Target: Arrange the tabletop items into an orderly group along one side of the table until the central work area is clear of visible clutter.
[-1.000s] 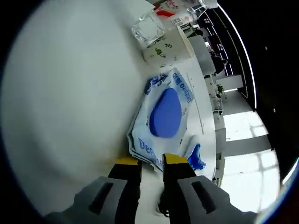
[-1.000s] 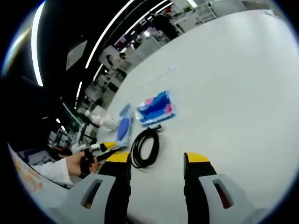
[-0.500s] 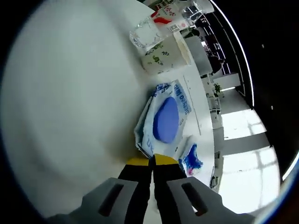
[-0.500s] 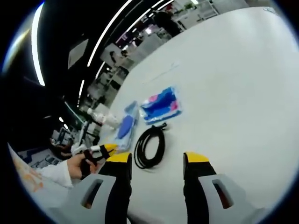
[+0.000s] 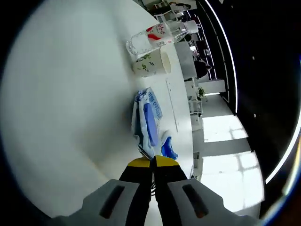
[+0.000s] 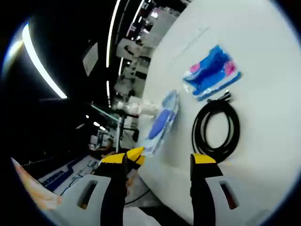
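Gripping the near edge of a wipes pack (image 5: pixel 146 123), the left gripper (image 5: pixel 151 162) has its jaws pinched together on the wrapper, the pack hanging edge-on above the white table (image 5: pixel 66 103). Beyond it stand a bottle (image 5: pixel 155 35) and a cup (image 5: pixel 151 62). The right gripper (image 6: pixel 161 159) waits with jaws apart over the table edge, near a coiled cable (image 6: pixel 217 129) and a blue-pink packet (image 6: pixel 211 73). The thin pinch could let the slack pack slip, or swing it into the cup.

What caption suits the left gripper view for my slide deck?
Left gripper shut on the wipes pack, lifting its edge off the white table near a bottle and paper cup.
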{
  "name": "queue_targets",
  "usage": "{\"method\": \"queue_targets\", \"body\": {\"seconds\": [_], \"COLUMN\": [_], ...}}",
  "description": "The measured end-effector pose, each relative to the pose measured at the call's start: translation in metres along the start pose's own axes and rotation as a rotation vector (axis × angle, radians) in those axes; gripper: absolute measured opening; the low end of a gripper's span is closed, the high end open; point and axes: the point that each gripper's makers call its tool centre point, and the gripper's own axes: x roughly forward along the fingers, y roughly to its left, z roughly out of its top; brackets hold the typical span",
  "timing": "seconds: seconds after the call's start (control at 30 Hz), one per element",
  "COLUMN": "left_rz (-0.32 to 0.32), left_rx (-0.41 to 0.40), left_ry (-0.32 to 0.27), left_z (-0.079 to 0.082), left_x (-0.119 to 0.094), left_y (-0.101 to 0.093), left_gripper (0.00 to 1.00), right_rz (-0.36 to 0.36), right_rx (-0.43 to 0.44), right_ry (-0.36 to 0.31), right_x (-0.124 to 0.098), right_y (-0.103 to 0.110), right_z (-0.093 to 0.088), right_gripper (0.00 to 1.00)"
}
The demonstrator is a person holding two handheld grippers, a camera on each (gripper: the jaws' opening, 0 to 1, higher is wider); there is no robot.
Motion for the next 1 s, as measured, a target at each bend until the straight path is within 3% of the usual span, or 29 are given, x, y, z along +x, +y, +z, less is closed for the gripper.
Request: {"method": "queue_targets", "body": {"seconds": [0.17, 0.27, 0.33, 0.43, 0.53, 0.6, 0.7, 0.83, 0.87, 0.97, 1.0], "left_rz": [-0.103, -0.155, -0.243, -0.319, -0.393, -0.388, -0.435, -0.450, -0.440, -0.401, -0.378], "left_rx": [-0.002, -0.012, -0.011, 0.021, 0.035, 0.089, 0.157, 0.281, 0.305, 0.377, 0.419], "left_ry": [0.016, 0.015, 0.049, 0.095, 0.157, 0.182, 0.268, 0.360, 0.356, 0.332, 0.293], "left_z": [-0.003, -0.002, -0.007, -0.012, -0.019, -0.022, -0.032, -0.041, -0.039, -0.033, -0.029], "left_x": [-0.009, -0.020, -0.033, -0.049, -0.063, -0.066, -0.074, -0.081, -0.079, -0.071, -0.065], "left_y": [-0.027, -0.043, -0.065, -0.084, -0.103, -0.104, -0.112, -0.116, -0.116, -0.112, -0.111], "left_gripper": [0.00, 0.00, 0.00, 0.00, 0.00, 0.00, 0.00, 0.00, 0.00, 0.00, 0.00], "right_rz": [0.082, 0.149, 0.181, 0.204, 0.212, 0.206, 0.189, 0.180, 0.207, 0.202, 0.203], "right_rx": [0.111, 0.100, 0.104, 0.121, 0.143, 0.135, 0.123, 0.123, 0.143, 0.154, 0.175], "right_ry": [0.042, 0.028, 0.004, -0.059, -0.146, -0.176, -0.243, -0.255, -0.210, -0.240, -0.277], "right_x": [0.039, 0.051, 0.053, 0.053, 0.046, 0.039, 0.025, 0.007, 0.003, -0.005, -0.008], "right_y": [0.024, 0.047, 0.059, 0.064, 0.062, 0.059, 0.053, 0.044, 0.049, 0.050, 0.051], "right_z": [-0.009, -0.003, 0.005, 0.021, 0.045, 0.056, 0.077, 0.092, 0.087, 0.093, 0.100], "right_gripper": [0.54, 0.56, 0.57, 0.56, 0.46, 0.36, 0.27, 0.12, 0.01, 0.00, 0.00]}}
